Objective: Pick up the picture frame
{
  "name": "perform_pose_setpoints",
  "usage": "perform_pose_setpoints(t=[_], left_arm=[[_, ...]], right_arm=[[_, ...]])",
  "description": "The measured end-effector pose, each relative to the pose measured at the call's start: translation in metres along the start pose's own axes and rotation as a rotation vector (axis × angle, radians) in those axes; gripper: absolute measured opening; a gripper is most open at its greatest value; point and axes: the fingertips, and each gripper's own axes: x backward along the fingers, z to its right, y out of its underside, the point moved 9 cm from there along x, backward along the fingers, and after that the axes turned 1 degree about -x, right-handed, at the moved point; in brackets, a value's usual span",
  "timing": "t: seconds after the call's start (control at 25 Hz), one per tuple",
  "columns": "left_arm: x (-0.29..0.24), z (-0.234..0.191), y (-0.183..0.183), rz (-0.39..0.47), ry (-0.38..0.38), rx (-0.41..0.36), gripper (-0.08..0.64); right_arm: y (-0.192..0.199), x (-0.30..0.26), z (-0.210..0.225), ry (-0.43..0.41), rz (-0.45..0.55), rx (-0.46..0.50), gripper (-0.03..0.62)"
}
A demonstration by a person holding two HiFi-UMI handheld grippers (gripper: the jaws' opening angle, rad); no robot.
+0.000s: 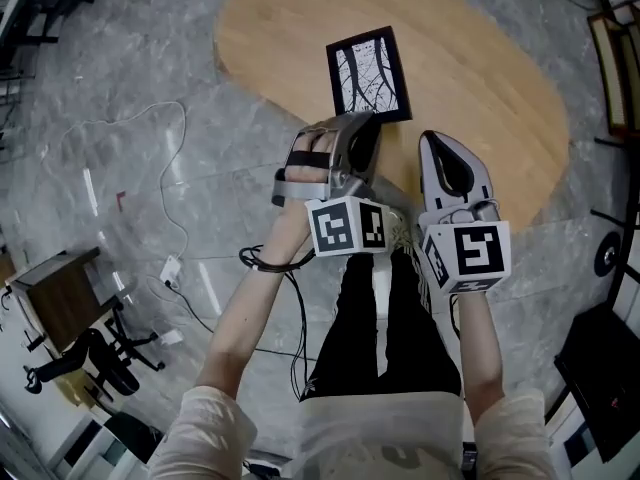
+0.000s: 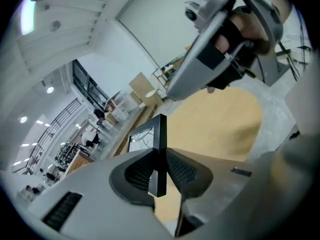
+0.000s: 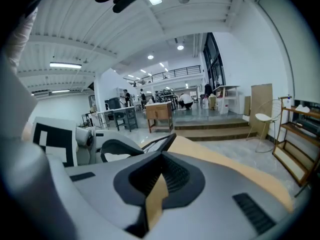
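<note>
- Two handheld grippers are over the near edge of an oval wooden table (image 1: pixel 500 88), seen from the head camera.
- Far left, on the grey floor: a white cable (image 1: pixel 172 158) running to a small plug block, a low wooden side table (image 1: pixel 55 293) and a black office chair (image 1: pixel 95 360).
- Left gripper (image 1: pixel 362 136): clenched on the picture frame (image 1: pixel 368 76). Its own view shows the frame's black edge pinched flat between both ribbed pads, with the frame standing edge-on.
- Picture frame: black border with a white print of dark branch lines. It is held by its near edge and sticks out past the jaw tips over the table top. It is tilted, and the table surface shows below its free lower corner in the left gripper view, so it looks clear of the wood.
- Right gripper (image 1: pixel 438 150): just beside the left one, to the right of the frame and not touching it. Its pad tips meet with nothing between them, and only the table shows through the slot behind the tips.
- Marker cubes (image 1: pixel 468 253) sit at the back of each gripper, near the wrists.
- Far right, in the right gripper view: an open wooden shelf rack (image 3: pixel 295 134) on the floor. Small items sit on its top shelf, too small to identify.
</note>
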Motion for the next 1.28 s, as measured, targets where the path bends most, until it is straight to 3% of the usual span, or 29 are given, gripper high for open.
perform_pose_setpoints(t=[0.36, 0.52, 0.84, 1.04, 1.28], left_arm=[[0.139, -0.163, -0.082, 0.165, -0.327, 0.428, 0.084], [0.213, -0.199, -0.105, 0.225, -0.436, 0.607, 0.084], [0.330, -0.202, -0.106, 0.324, -0.583, 0.904, 0.084], [0.375, -0.178, -0.101, 0.349, -0.686, 0.969, 0.084], [0.402, -0.150, -0.094, 0.383, -0.746, 1.019, 0.084]], right_arm=[[-0.183, 0.068, -0.047, -0.020, 0.253, 0.157, 0.006], [-0.235, 0.120, -0.074, -0.025, 0.336, 0.196, 0.006], [-0.263, 0.182, -0.126, -0.092, 0.415, 0.180, 0.006], [-0.258, 0.192, -0.154, -0.159, 0.433, 0.182, 0.006], [-0.244, 0.201, -0.178, -0.191, 0.432, 0.193, 0.006]])
